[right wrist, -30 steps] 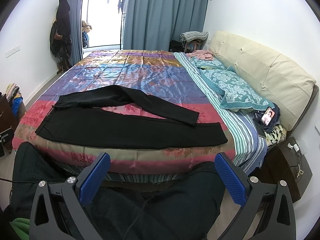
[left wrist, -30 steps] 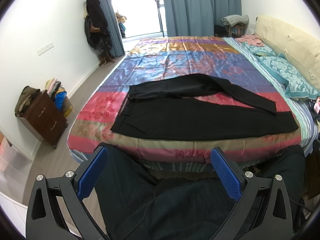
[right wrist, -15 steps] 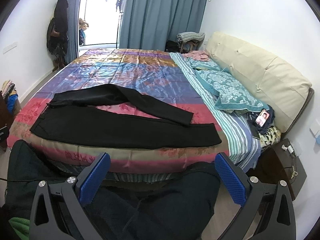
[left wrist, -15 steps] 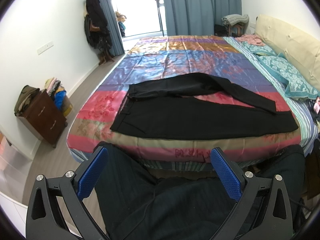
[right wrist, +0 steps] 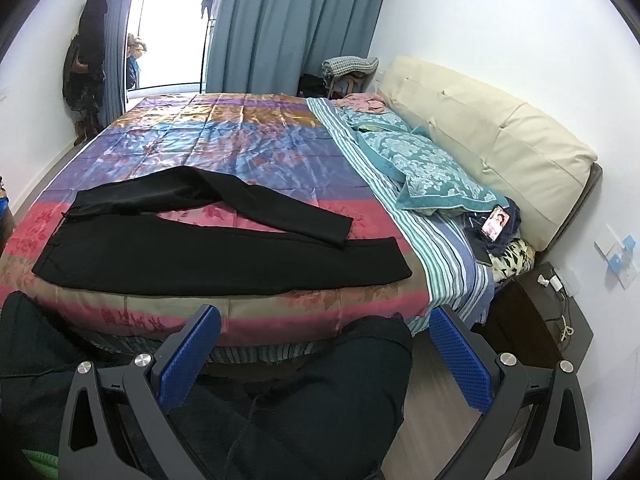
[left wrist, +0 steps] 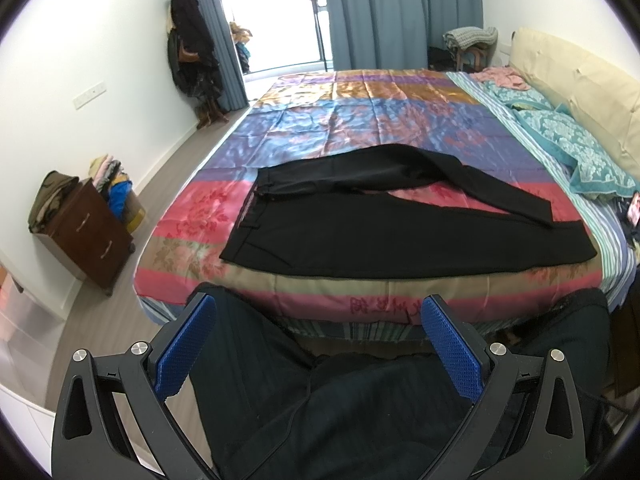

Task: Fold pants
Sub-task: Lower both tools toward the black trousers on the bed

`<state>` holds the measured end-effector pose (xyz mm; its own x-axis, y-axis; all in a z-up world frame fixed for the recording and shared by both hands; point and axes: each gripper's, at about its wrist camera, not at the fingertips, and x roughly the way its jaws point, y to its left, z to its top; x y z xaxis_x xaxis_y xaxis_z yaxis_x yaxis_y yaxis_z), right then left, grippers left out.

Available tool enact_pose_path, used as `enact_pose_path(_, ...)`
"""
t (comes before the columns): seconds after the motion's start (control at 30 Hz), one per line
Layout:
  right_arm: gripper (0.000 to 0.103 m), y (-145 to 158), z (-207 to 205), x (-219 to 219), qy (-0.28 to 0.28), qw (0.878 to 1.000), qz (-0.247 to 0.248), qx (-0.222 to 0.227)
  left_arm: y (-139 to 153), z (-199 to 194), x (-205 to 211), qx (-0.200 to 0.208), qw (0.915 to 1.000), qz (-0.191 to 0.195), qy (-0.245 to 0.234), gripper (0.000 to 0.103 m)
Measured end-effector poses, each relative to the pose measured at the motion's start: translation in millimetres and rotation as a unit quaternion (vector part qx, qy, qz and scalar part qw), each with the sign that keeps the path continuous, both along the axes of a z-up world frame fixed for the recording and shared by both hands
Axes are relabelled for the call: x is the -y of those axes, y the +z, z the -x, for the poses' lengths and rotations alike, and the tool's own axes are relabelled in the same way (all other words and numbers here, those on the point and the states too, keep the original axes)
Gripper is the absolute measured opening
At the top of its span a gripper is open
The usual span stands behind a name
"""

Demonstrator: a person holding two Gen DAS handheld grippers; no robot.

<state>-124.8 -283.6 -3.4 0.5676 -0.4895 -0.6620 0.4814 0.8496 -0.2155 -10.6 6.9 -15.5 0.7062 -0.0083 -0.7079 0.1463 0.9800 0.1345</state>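
Observation:
Black pants [left wrist: 400, 240] [right wrist: 208, 258] lie flat across the near part of the bed [left wrist: 360, 112] [right wrist: 224, 136], waistband to the left, cuffs to the right. The far leg bends and crosses down toward the near leg's cuff. My left gripper [left wrist: 316, 316] is open, held low in front of the bed's near edge, above a person's dark-clothed legs [left wrist: 320, 400]. My right gripper [right wrist: 324, 328] is open too, further right near the bed's corner. Neither touches the pants.
Teal pillows [right wrist: 432, 172] and a cream headboard [right wrist: 500, 136] lie on the right, with a phone [right wrist: 495, 222] beside them. A dark nightstand [right wrist: 532, 316] stands at right. A brown drawer unit [left wrist: 86, 232] with clothes sits left of the bed. Blue curtains [left wrist: 400, 12] hang at the far wall.
The right gripper's view has swung rightward, so the pants sit further left in it and more of the nightstand shows. The left gripper's view has barely shifted. Both stay open.

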Motion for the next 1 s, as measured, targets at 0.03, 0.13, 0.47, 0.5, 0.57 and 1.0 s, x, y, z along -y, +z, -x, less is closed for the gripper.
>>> enact_pose_path(0.03, 0.103, 0, 0, 1, -0.001, 1.0, -0.001, 0.0, 0, 0, 0, 0.0, 1.0, 0.0, 0.0, 0.102)
enact_pose_path(0.13, 0.103, 0, 0, -1, -0.002, 1.0, -0.002, -0.002, 0, 0, 0, -0.001, 1.0, 0.0, 0.0, 0.102)
enact_pose_path(0.47, 0.103, 22, -1, -3, 0.128, 0.979, -0.079, 0.137, 0, -14, -8, -0.005, 0.9934, 0.102, -0.052, 0.102)
enact_pose_path(0.5, 0.103, 27, -3, -1, 0.146, 0.971, -0.086, 0.169, 4, -20, -5, 0.003, 0.9919, 0.112, -0.059, 0.102)
enact_pose_path(0.57, 0.103, 31, -11, 6, 0.178, 0.95, -0.123, 0.224, 12, -28, 7, 0.015, 0.9884, 0.128, -0.08, 0.102)
enact_pose_path(1.0, 0.103, -90, -109, 61, 0.188, 0.957, -0.183, 0.123, -37, -108, 89, -0.028, 0.9917, 0.051, -0.115, 0.102)
